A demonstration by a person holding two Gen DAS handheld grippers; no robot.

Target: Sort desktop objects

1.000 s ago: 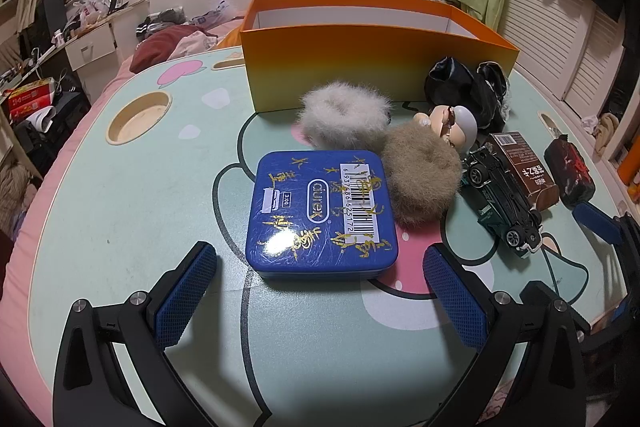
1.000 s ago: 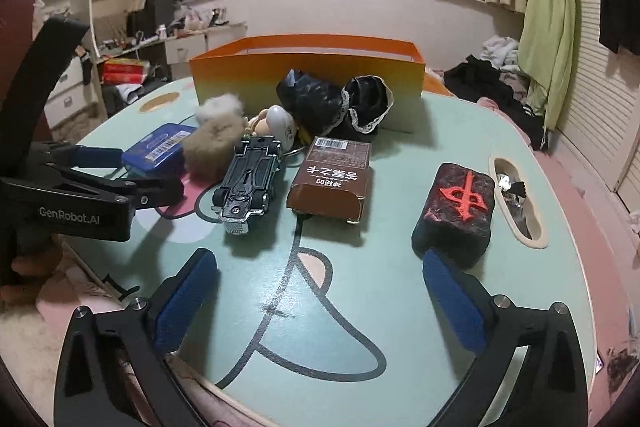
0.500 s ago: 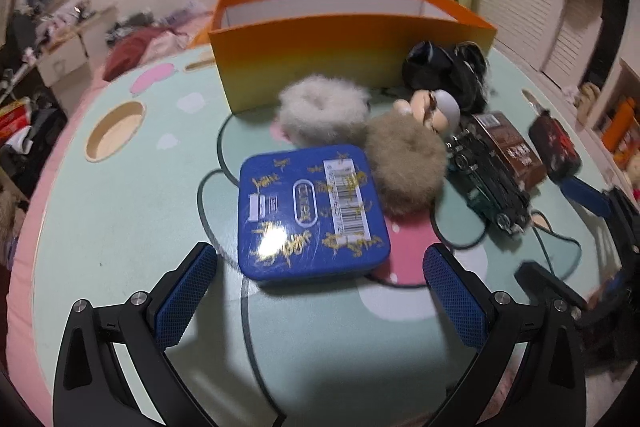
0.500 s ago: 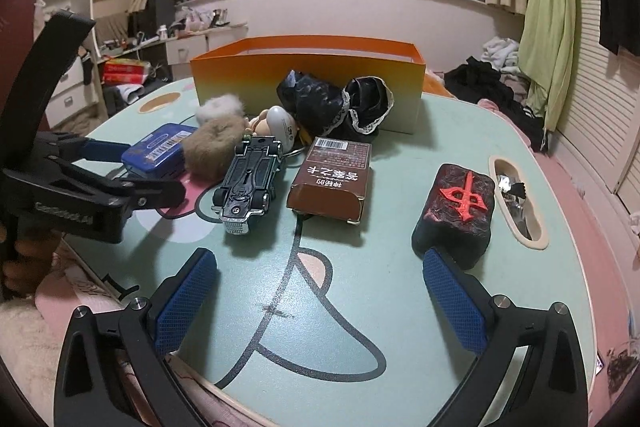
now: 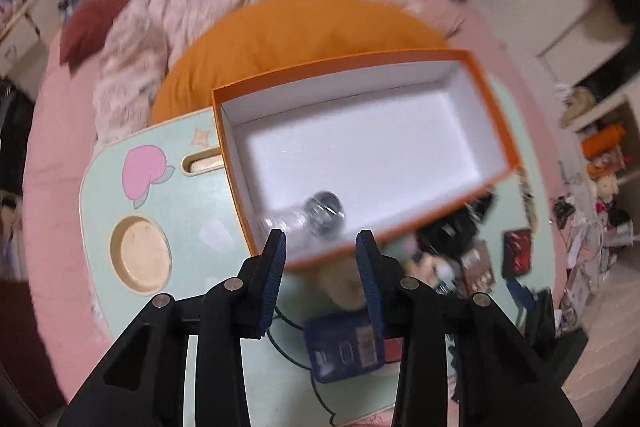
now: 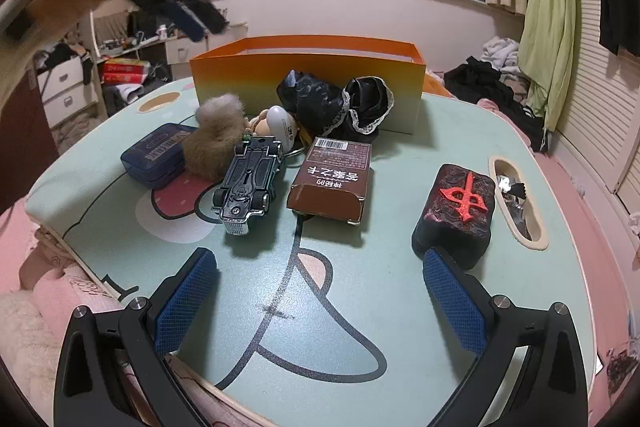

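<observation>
Left claw (image 5: 320,251) has swung up over the orange cardboard box (image 5: 486,89), jaws narrowed, holding nothing; blurred pale-grey fluffy thing (image 5: 316,217) dropped inside. Right claw (image 6: 320,291) idle, wide, empty.

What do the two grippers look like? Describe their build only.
Both match: the left gripper and right gripper have matte black angular plastic arms with silver round bolts, and fingers faced with blue cross-hatched textured pads. No cables, markings or sleeves are visible.

Left tool (image 5: 321,247) raised, half-closed, blurred; right tool (image 6: 320,291) low, jaws wide.
</observation>
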